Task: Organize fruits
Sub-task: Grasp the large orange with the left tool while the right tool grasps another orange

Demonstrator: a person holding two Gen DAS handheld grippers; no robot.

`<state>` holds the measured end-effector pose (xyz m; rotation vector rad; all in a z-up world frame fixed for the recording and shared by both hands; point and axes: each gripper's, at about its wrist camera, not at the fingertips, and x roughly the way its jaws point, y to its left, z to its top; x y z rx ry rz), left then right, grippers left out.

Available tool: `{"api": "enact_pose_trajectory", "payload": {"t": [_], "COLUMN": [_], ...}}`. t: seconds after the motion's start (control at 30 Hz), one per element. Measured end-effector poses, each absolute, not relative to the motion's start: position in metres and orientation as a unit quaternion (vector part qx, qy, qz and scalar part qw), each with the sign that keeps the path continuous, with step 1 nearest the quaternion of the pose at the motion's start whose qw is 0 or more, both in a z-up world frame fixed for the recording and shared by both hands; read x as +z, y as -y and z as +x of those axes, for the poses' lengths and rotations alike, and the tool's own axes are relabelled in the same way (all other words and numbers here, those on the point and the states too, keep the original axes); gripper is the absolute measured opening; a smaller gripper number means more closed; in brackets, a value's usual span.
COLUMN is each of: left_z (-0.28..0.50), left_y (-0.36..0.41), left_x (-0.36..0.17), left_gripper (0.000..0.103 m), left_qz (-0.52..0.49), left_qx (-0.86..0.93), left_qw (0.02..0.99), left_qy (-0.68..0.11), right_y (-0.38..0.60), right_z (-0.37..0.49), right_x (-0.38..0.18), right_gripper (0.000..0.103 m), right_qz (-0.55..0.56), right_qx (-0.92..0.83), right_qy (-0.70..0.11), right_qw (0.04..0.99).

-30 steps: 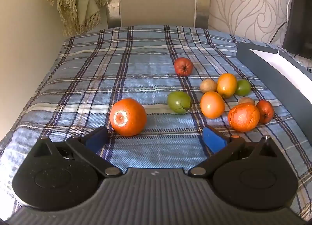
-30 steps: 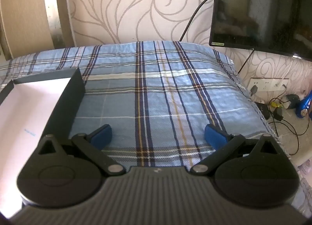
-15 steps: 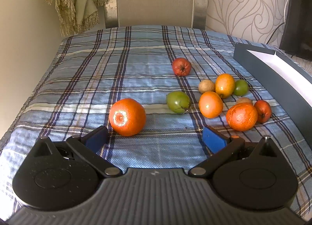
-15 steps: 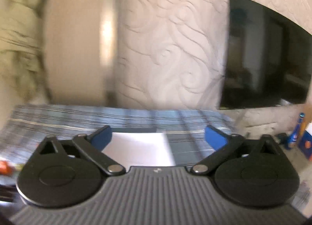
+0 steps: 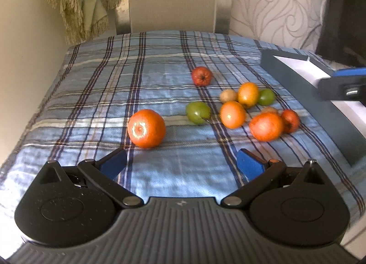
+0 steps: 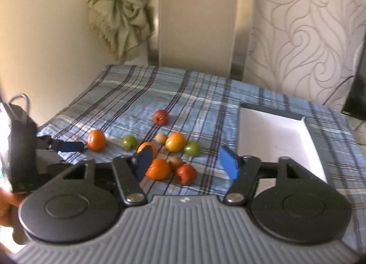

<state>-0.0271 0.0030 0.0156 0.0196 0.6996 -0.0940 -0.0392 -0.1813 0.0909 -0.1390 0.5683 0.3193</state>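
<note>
Several fruits lie loose on the blue plaid cloth. A big orange sits just ahead of my open, empty left gripper. To its right are a green fruit, a red one and a cluster of orange, green, tan and red fruits. My right gripper is open and empty above the cluster, and its blue finger shows at the right edge of the left wrist view. The left gripper shows at the left of the right wrist view.
An open dark box with a white inside stands on the cloth right of the fruits; its dark wall shows in the left wrist view. A wall, a hanging fringed cloth and a chair back are behind the table.
The right gripper has swung left from the bare cloth and box to face the fruit cluster. The left gripper has barely moved; the fruits lie where they were.
</note>
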Motion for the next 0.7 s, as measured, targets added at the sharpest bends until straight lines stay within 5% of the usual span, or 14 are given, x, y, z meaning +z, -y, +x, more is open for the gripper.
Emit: {"api": "enact_pose_trajectory", "payload": {"t": [0.1,0.2,0.7], "left_z": [-0.037,-0.043,-0.033], "left_y": [-0.002,-0.002,-0.014], "left_x": [0.024,0.029,0.029], "left_gripper": [0.095,0.087,0.088], "left_qz": [0.009,0.023,0.041], "left_qx": [-0.053,-0.051,-0.03], "left_qw": [0.941,0.941,0.936], "left_qy": [-0.333,-0.334,-0.35], "right_y": [0.171,0.16,0.131], "right_z": [-0.028,-0.023,0.001], "right_x": [0.074,0.063,0.029], "right_gripper": [0.042,0.042,0.042], "right_qz": [-0.071,-0.076,-0.11], "right_qx": [0.176,0.202,0.213], "right_qy": [-0.312,-0.324,-0.348], "right_qw": [0.931,0.921,0.906]}}
